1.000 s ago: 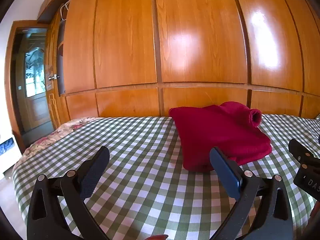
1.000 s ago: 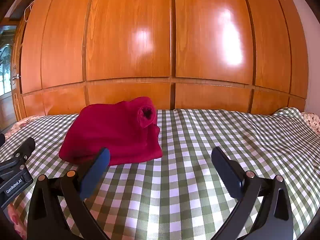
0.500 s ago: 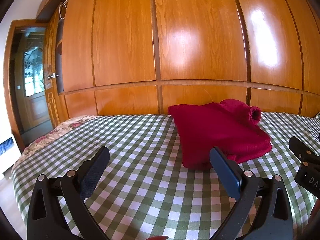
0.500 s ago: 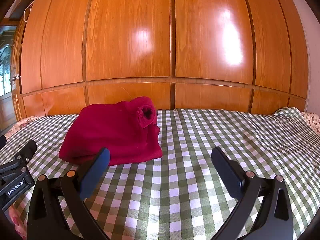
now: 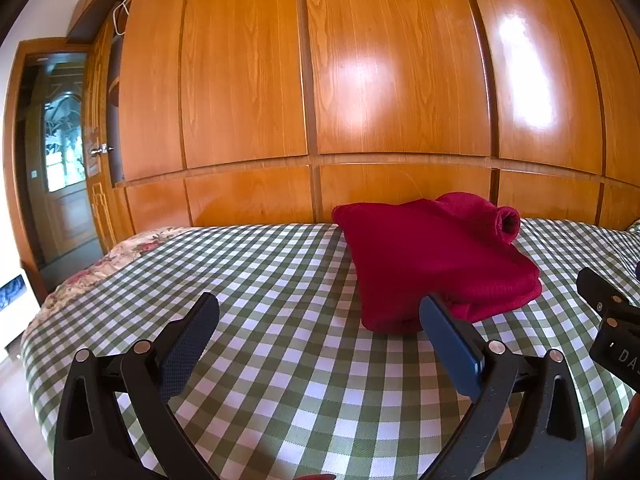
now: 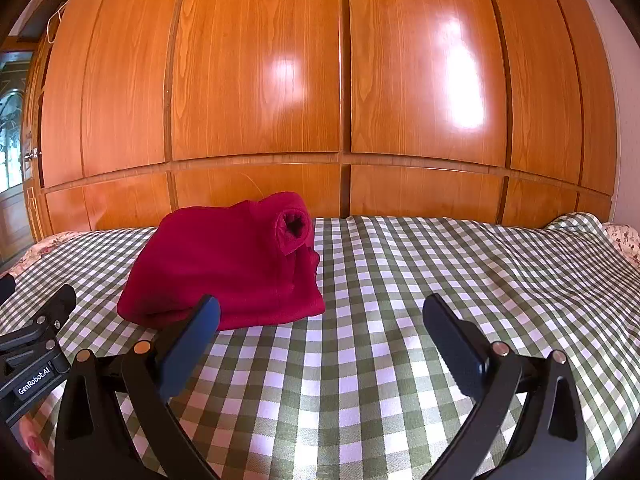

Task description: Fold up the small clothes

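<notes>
- A folded dark-red knitted sweater [image 5: 436,264] lies on the green-and-white checked bedspread [image 5: 280,280], near the far edge of the bed, in front of the glossy orange wooden wardrobe wall [image 5: 392,80].
- Its rolled tubular collar [image 6: 294,226] sits at the far right end of the bundle, the opening facing the right wrist camera; the bundle's long axis runs roughly from near left to far right in that view.
- The left gripper [image 5: 320,322] hovers over the bedspread with fingers spread wide and empty; its right finger tip overlaps the sweater's near edge in the picture, contact unclear.
- The right gripper [image 6: 322,318] is likewise spread wide, holding nothing.
- Only the left wrist view shows the open doorway [image 5: 60,160] and floral cover [image 5: 120,248] clearly.
</notes>
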A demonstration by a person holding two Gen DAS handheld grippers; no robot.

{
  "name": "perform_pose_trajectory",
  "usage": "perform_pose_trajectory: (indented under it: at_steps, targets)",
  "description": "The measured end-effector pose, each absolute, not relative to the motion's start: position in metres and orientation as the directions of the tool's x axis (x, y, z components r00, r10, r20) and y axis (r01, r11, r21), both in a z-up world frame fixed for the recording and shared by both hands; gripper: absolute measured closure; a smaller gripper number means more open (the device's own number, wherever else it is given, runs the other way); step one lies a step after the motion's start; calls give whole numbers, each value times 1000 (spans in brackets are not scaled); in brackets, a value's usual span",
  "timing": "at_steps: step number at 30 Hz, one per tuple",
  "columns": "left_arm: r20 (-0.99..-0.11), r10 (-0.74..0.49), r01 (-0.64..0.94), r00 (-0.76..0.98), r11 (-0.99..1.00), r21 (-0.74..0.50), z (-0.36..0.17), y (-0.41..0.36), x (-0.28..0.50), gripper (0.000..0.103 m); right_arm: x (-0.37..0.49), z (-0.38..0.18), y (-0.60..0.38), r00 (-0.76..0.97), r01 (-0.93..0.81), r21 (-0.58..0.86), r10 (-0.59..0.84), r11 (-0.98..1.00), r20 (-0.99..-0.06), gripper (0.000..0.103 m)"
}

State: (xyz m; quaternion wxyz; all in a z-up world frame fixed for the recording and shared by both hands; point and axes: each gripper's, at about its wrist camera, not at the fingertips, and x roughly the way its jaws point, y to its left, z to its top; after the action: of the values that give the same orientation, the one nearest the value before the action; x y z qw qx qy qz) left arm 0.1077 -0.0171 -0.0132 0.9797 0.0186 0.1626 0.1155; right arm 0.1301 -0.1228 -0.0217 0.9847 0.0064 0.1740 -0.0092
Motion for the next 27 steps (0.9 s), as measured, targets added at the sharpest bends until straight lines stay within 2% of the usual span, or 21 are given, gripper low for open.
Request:
perform_pose_trajectory:
  at_steps: [27]
  targets:
    - [-323, 238, -230, 916, 971, 64, -13, -14, 108, 4, 131, -25, -122, 936, 20, 9, -16, 1000, -352, 2]
